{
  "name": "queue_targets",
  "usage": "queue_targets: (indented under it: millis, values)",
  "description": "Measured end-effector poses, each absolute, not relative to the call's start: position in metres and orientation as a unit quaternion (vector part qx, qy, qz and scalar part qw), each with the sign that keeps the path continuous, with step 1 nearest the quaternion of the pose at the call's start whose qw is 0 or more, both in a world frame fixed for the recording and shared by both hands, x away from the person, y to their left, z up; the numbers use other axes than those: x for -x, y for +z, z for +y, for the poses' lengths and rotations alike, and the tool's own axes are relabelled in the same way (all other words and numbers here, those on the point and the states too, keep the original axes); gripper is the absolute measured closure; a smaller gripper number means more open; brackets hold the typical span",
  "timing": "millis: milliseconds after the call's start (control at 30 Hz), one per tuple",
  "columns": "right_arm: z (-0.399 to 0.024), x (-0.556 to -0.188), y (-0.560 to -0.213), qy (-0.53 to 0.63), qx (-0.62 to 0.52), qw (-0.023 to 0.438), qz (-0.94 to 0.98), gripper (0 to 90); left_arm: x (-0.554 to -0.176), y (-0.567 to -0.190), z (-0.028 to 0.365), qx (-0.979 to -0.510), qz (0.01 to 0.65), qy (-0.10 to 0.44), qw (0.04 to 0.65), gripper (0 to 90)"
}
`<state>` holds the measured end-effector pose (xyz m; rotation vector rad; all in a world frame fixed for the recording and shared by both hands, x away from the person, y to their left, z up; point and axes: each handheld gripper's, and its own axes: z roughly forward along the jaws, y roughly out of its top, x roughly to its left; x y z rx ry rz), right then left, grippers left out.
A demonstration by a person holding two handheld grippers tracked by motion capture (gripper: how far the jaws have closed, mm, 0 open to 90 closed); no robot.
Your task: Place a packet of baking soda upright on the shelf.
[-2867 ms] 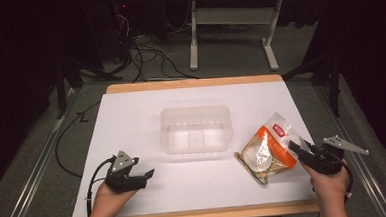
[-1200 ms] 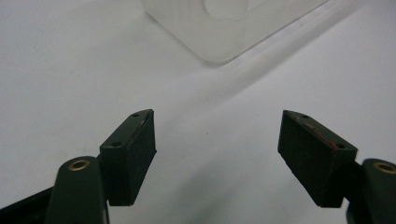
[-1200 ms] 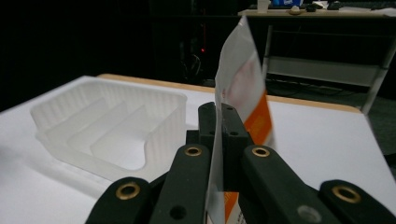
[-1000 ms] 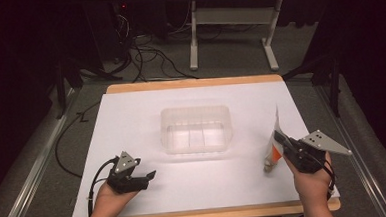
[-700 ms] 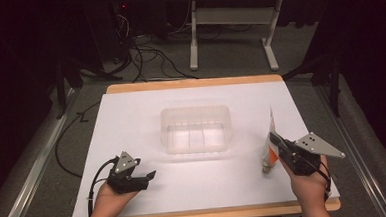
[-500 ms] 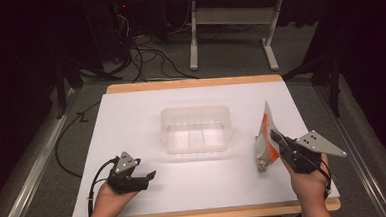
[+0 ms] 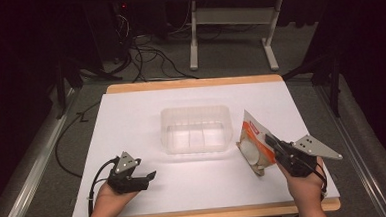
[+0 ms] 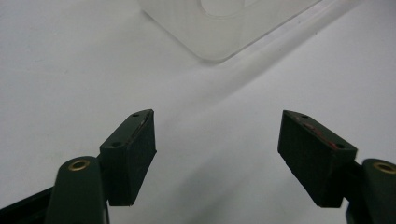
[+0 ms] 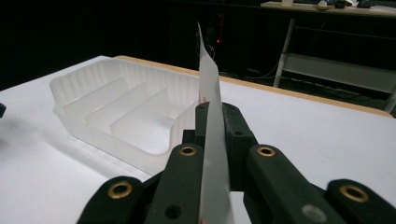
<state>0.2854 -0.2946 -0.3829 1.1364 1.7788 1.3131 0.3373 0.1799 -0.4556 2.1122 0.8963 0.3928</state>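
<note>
The right tool (image 7: 275, 145) clamps the packet (image 7: 253, 141) by a thin edge; it could slip out short of the divided tray (image 7: 196, 129) beside it. The left tool (image 8: 217, 149) rests released.

— What is being held up just right of the clear divided bin (image 7: 196, 129)?
— An orange-and-white snack packet (image 7: 254, 143), with a round pale item showing through its clear window, is being kept tilted on edge, raised off the white table.
</note>
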Motion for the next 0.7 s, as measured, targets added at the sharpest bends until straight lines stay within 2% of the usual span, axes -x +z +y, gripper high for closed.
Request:
queue_targets:
  millis: [367,567,700]
  values:
    - [-0.296,-0.284,-0.401,0.497,-0.442,0.307,0.681,75.5,-0.336,-0.456,0.179,-0.837,0.349,0.153,0.393,28.0]
    - [-0.303,-0.288,-0.408,0.499,-0.458,0.293,0.675,72.8,-0.336,-0.456,0.178,-0.84,0.346,0.152,0.39,28.0]
    - [-0.308,-0.291,-0.412,0.5,-0.461,0.286,0.675,74.9,-0.336,-0.457,0.177,-0.841,0.344,0.151,0.389,28.0]
